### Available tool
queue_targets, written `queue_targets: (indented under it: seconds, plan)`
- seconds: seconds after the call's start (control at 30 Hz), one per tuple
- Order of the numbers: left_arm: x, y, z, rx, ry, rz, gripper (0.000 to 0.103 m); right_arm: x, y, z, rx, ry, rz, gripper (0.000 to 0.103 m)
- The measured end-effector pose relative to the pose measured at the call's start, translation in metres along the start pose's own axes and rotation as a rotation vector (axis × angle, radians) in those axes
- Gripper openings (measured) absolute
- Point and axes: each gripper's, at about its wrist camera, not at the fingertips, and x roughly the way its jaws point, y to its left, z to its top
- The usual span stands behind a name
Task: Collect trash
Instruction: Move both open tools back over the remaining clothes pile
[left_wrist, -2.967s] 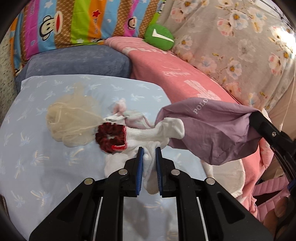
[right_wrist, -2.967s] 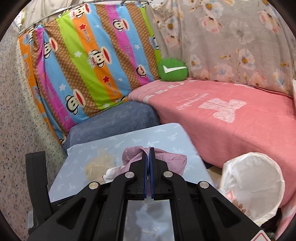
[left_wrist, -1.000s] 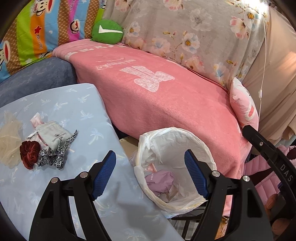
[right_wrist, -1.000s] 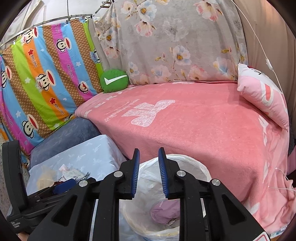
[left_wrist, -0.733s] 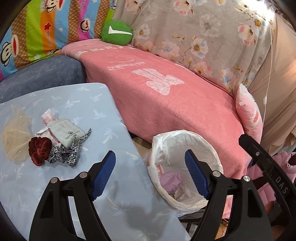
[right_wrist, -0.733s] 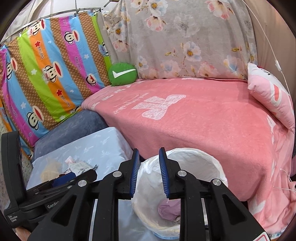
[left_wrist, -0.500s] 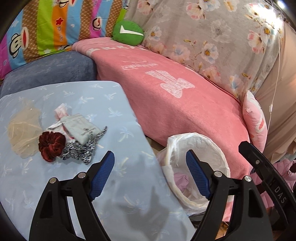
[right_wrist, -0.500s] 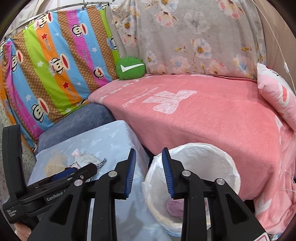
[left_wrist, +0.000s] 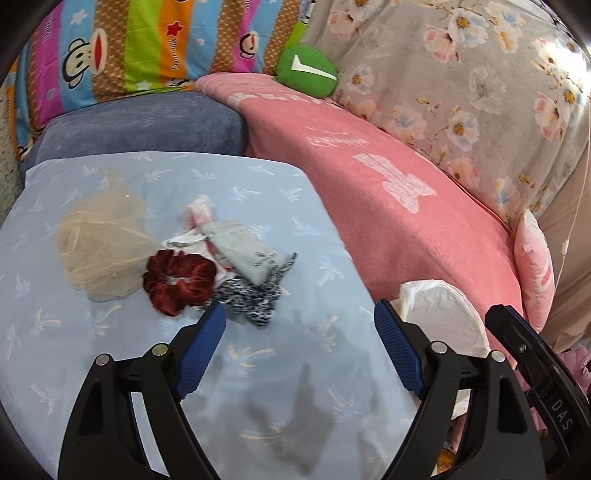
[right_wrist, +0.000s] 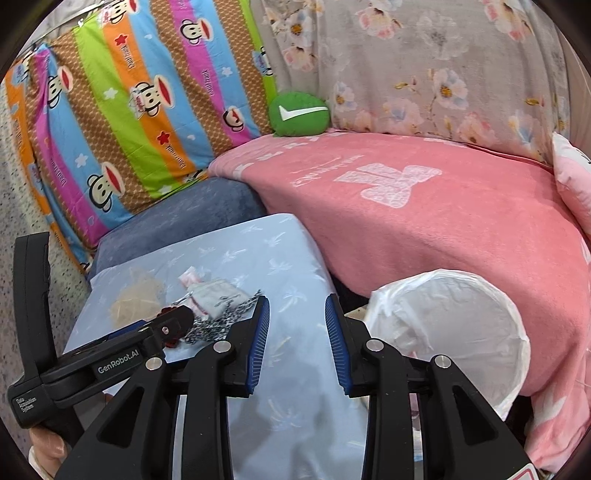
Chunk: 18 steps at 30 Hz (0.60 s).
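Both grippers empty, lining up on the next bit of trash.

My left gripper (left_wrist: 300, 334) hangs low in the frame with its jaws wide apart, aimed at the pile at centre left of the tabletop (left_wrist: 258, 177): a dark red scrunchie (left_wrist: 179, 280), a black-and-white patterned scrap (left_wrist: 255, 295), a grey pouch (left_wrist: 243, 251) and a beige net (left_wrist: 99, 243). The patterned scrap lies nearest, so I judge it the easiest grab. My right gripper (right_wrist: 297, 328) has its jaws parted too, holding nothing. The white-lined bin (right_wrist: 461, 317) waits at lower right, beside the pink blanket (right_wrist: 424, 221); nothing blocks the reach.
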Motion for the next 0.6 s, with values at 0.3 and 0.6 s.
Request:
queue_targets:
  seconds: [0.3, 0.6]
  plan:
    - [-0.009, 0.052, 0.003, -0.059, -0.017, 0.072, 0.082, 0.016, 0.045, -0.006, -0.060, 0.035, 0.043, 0.037]
    - [-0.015, 0.106, 0.007, -0.119, -0.031, 0.176, 0.089, 0.045, 0.091, -0.013, -0.118, 0.096, 0.099, 0.037]
